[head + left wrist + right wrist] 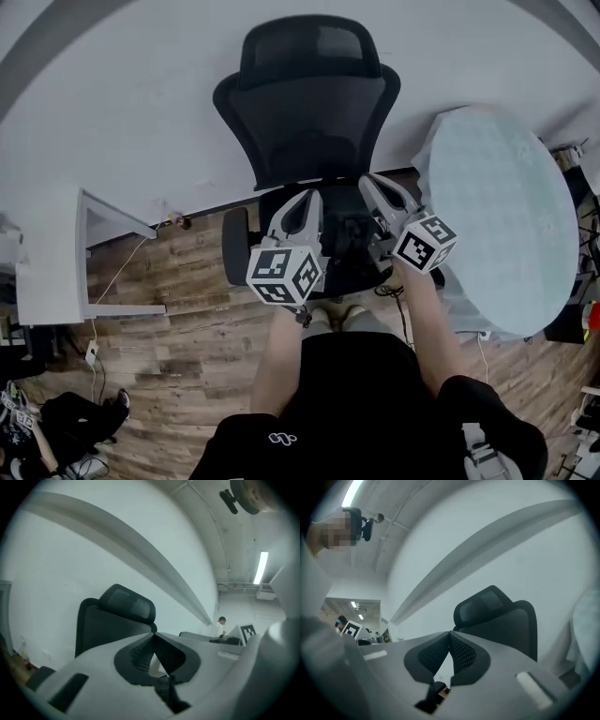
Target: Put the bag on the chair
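A black mesh office chair (pixel 309 103) stands against the white wall, facing me. Both grippers hover over its seat (pixel 342 239). My left gripper (pixel 307 195) points toward the backrest with its jaws shut and nothing between them. My right gripper (pixel 368 180) is beside it, also shut and empty. In the left gripper view the closed tips (pixel 153 633) point at the chair's backrest (pixel 112 620). In the right gripper view the closed tips (pixel 450 633) point left of the chair (pixel 506 620). I cannot make out a bag on the dark seat. A black heap (pixel 66 417) lies on the floor at lower left.
A round pale table (pixel 502 216) stands close to the chair's right side. A white shelf unit (pixel 47 267) stands at the left, with a cable (pixel 117 277) trailing over the wooden floor. A person (pixel 220 626) stands far off in the room.
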`<action>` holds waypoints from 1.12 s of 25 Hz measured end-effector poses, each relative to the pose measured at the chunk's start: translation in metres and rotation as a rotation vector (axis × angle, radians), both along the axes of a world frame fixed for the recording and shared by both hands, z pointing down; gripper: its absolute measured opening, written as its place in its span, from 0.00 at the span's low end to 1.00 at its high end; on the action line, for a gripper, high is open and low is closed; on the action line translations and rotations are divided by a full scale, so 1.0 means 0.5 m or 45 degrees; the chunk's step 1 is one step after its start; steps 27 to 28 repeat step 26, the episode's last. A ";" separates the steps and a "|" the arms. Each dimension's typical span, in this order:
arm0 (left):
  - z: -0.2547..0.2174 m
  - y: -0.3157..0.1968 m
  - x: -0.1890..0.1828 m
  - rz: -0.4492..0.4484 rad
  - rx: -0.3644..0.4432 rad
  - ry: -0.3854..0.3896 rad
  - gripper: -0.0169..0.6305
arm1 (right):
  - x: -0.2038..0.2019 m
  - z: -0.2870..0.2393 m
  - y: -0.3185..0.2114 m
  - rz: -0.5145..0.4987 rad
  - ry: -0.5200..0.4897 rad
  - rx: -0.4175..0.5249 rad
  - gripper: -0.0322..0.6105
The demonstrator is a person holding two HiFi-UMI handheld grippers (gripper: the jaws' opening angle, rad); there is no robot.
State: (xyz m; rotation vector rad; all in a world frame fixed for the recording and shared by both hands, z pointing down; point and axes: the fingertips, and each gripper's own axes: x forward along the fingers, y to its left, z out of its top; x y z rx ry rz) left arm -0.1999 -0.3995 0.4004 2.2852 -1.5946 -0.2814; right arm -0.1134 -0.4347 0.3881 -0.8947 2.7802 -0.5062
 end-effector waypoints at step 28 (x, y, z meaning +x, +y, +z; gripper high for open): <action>0.084 -0.021 -0.067 -0.087 -0.051 0.259 0.02 | 0.035 0.060 -0.021 0.236 0.331 0.036 0.06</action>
